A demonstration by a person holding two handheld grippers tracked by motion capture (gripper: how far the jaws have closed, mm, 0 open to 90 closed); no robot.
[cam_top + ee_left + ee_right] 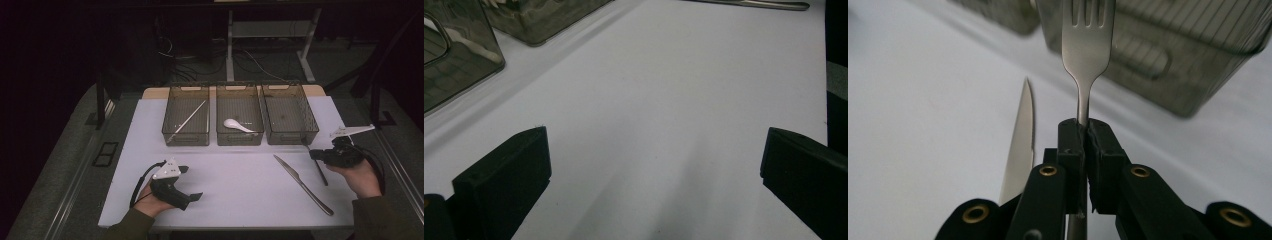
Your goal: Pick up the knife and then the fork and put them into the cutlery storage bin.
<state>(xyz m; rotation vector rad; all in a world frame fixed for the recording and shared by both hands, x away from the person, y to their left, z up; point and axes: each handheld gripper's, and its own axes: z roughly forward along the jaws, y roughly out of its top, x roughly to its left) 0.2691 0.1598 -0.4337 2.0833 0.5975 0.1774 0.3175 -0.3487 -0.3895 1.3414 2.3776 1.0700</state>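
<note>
My right gripper (315, 154) (1086, 132) is at the table's right side, shut on the neck of a metal fork (1087, 45). The fork's tines point toward the rightmost clear bin (292, 136) (1168, 60). From above, the fork (321, 173) looks like a thin dark bar crossing the jaws. A table knife (302, 184) (1020, 145) lies on the white mat just left of that gripper. My left gripper (192, 183) (655, 137) rests low at the front left, its jaws wide apart over bare mat.
Three clear bins stand in a row at the back of the white mat (235, 185). The left bin (185, 136) holds chopsticks (187, 121) and the middle bin (239, 138) holds a white spoon (235, 124). Dark floor and table legs lie beyond.
</note>
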